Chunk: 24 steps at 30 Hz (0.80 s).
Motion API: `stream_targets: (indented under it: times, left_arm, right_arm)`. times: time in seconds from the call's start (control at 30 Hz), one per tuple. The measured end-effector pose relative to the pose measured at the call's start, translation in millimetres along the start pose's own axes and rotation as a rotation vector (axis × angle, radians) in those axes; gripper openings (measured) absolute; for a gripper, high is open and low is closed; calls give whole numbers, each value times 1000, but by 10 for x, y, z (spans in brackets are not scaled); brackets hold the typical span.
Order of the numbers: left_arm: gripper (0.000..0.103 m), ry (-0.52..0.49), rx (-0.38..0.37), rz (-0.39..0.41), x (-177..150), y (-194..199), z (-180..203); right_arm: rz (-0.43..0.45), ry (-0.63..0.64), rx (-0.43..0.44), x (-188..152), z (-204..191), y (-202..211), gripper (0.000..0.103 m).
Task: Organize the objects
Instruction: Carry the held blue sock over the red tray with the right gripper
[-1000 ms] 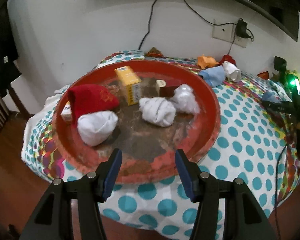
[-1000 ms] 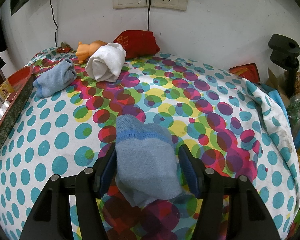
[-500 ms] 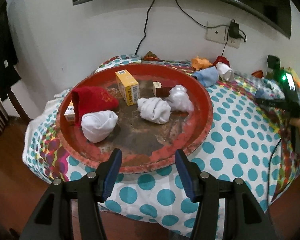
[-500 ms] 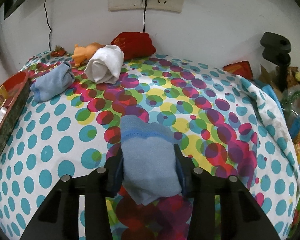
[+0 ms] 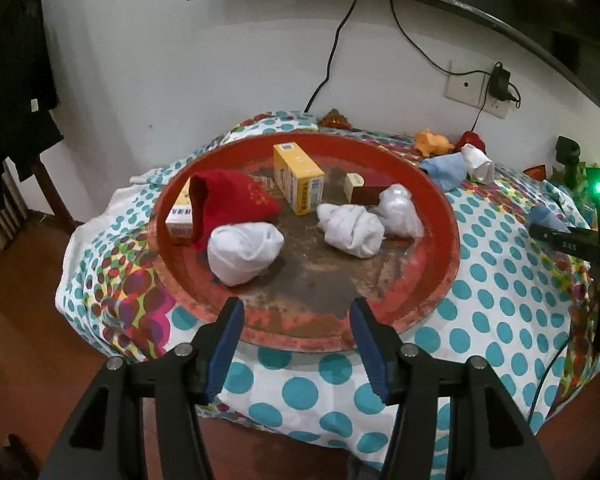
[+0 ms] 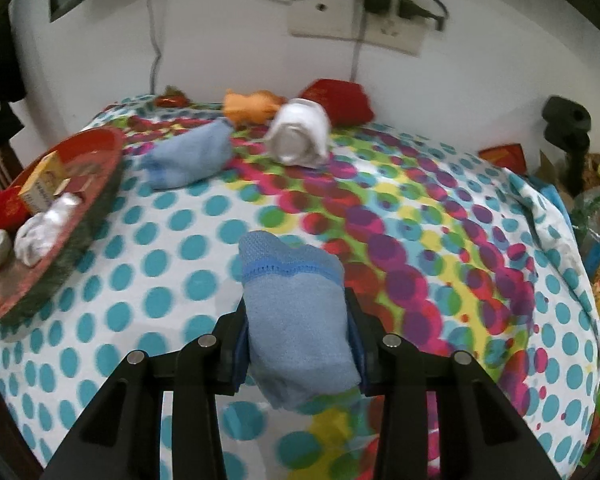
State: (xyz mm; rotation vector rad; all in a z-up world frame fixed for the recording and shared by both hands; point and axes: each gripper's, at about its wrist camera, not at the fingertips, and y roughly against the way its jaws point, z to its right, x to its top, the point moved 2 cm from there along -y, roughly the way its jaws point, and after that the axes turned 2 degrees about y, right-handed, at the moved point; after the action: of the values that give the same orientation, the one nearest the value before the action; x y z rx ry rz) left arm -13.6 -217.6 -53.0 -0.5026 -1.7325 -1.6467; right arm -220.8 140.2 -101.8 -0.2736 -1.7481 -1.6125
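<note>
My right gripper (image 6: 296, 316) is shut on a light blue sock bundle (image 6: 296, 308) and holds it above the dotted tablecloth (image 6: 160, 248). It also shows in the left wrist view (image 5: 548, 216) at the far right. My left gripper (image 5: 296, 320) is open and empty, just in front of the near rim of the round red tray (image 5: 444, 280). The tray holds a red pouch (image 5: 228, 200), white sock bundles (image 5: 244, 252) (image 5: 352, 232), a yellow box (image 5: 298, 178) and a small dark box (image 5: 366, 192).
At the back of the table lie another blue sock (image 6: 188, 156), a white sock roll (image 6: 300, 136), an orange toy (image 6: 252, 104) and a red pouch (image 6: 336, 100). The tray's rim (image 6: 80, 196) is at the left. Clutter (image 6: 596, 216) sits at the right edge.
My right gripper closed on the blue sock, lifted it and swung left toward the tray. My left gripper pulled back and up from the tray.
</note>
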Motion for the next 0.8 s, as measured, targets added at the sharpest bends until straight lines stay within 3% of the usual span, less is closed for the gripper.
stream_targets:
  times: [0.13,0.27,0.8]
  left_arm:
    - [56,5,-6,-1,0,12,-14]
    - [56,4,-2,-9,-3,-2,-24]
    - [56,21,3,5,40,38,-107]
  right_arm:
    - [12,44,37,33,-276,64,37]
    - [13,80,60,89,-849,113,37]
    - [38,233,185,429,-2050,201,37]
